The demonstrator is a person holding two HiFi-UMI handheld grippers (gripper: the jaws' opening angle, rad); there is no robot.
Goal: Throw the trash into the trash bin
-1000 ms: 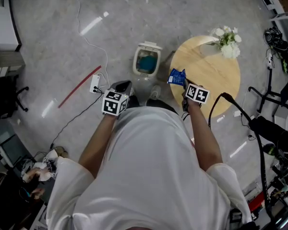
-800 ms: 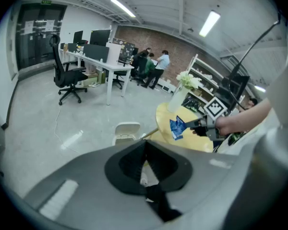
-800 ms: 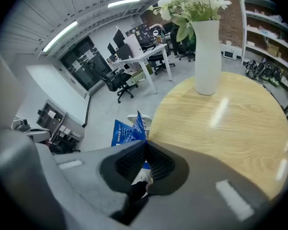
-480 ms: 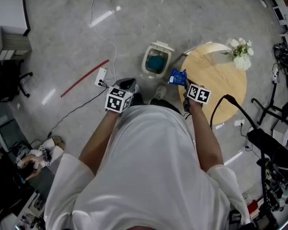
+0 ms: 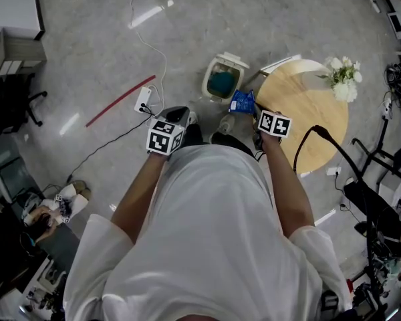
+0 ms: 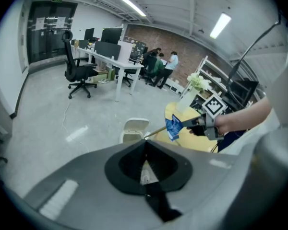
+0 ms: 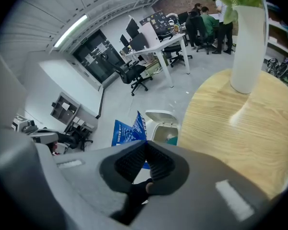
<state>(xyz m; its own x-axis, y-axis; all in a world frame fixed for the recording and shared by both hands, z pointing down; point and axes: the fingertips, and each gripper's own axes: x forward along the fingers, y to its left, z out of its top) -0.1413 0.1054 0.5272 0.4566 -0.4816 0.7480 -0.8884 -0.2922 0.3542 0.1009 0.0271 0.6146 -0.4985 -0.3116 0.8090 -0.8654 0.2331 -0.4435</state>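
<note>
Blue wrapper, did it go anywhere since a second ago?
The right hand-held gripper carried the blue wrapper off the round table edge, closer to the open trash bin. It stayed clamped on the wrapper. The left hand-held gripper stayed shut and empty.

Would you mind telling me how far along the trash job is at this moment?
Done: the blue wrapper is picked up and sits past the edge of the round table. In hand: the right gripper is shut on it, holding it beside the open trash bin, not over its opening. The left gripper is shut and empty. Left: bring the wrapper over the bin and release it.
</note>
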